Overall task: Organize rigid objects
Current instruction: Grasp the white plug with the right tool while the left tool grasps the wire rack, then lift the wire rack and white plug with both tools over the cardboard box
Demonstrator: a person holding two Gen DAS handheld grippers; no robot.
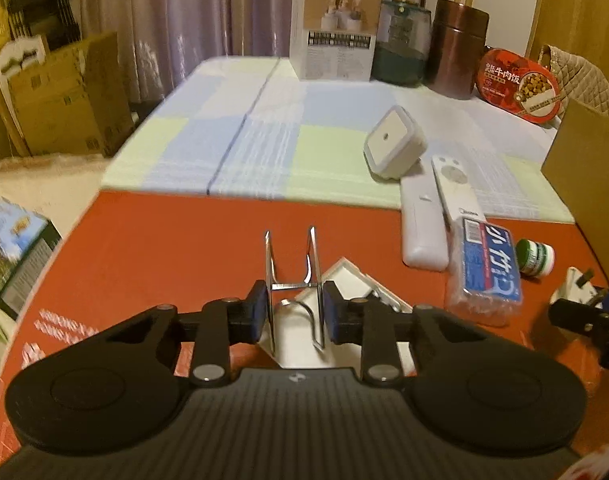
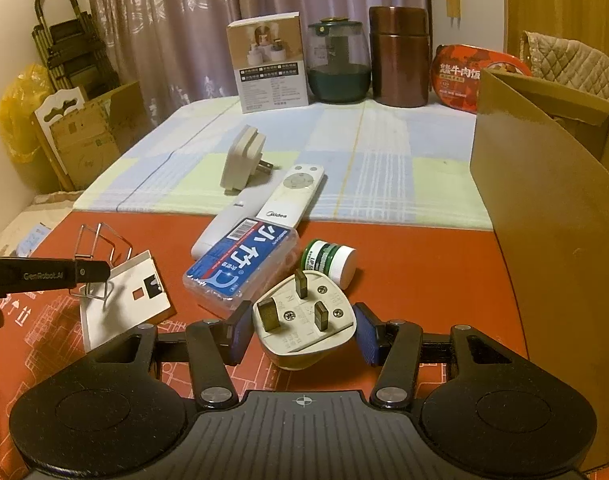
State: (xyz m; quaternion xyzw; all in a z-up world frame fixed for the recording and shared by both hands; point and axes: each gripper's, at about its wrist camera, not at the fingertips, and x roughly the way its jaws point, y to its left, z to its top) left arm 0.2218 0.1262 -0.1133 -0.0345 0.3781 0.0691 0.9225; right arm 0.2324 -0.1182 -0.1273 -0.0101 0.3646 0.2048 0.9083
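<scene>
On the red mat (image 2: 404, 248), the left gripper (image 1: 296, 306) clenches a wire rack (image 1: 294, 276) near the mat's left edge; the right gripper (image 2: 302, 332) grasps a plug (image 2: 304, 316). A remote (image 2: 290, 196) reads "Midea".

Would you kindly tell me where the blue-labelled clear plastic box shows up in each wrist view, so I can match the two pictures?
Left wrist view: the blue-labelled box lies right of centre on the red mat, right of the left tongs.
Right wrist view: the same box lies centre-left, just beyond the right tongs.
Shared landmark: the white remote lies at the box's far end in both.
</scene>
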